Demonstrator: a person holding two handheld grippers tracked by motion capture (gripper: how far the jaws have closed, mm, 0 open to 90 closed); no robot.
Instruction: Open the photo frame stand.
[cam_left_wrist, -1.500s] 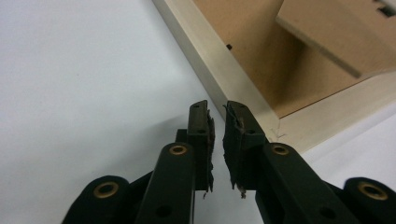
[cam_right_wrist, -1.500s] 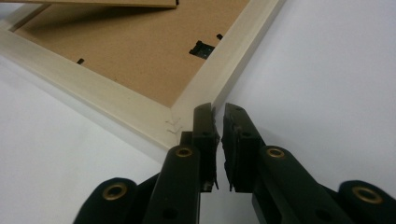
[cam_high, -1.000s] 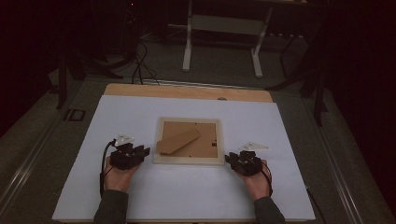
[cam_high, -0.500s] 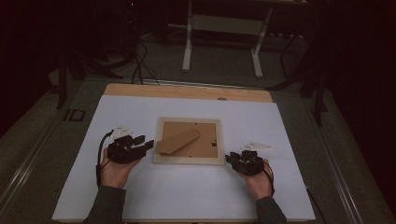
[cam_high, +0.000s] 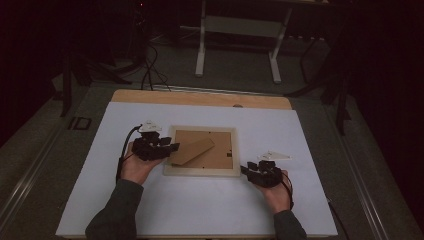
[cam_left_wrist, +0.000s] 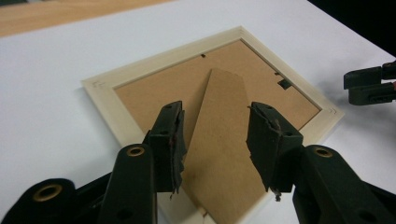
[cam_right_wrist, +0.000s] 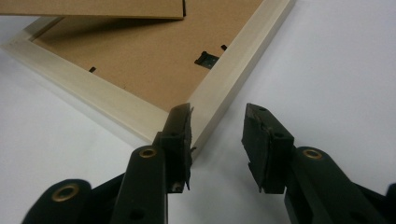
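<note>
A pale wooden picture frame (cam_high: 202, 171) lies face down on the white table, its brown backing board up. A brown cardboard stand flap (cam_high: 192, 151) rests slanted across the backing. My left gripper (cam_high: 170, 148) sits at the frame's left edge, open, its jaws either side of the flap's lower end (cam_left_wrist: 219, 154). My right gripper (cam_high: 247, 171) is at the frame's near right corner (cam_right_wrist: 205, 116), open, with nothing between its fingers. A small dark hanger clip (cam_right_wrist: 207, 58) sits on the backing near the right rail.
The white sheet (cam_high: 200, 205) covers a wooden table whose far edge (cam_high: 200, 98) shows bare wood. Beyond it stand a metal stand's legs (cam_high: 237, 47) and cables on a dark floor. The right gripper's tips (cam_left_wrist: 369, 86) show at the right edge of the left gripper view.
My left gripper has moved forward and right, from the table left of the frame onto the frame's left edge over the flap. The right gripper has barely shifted.
</note>
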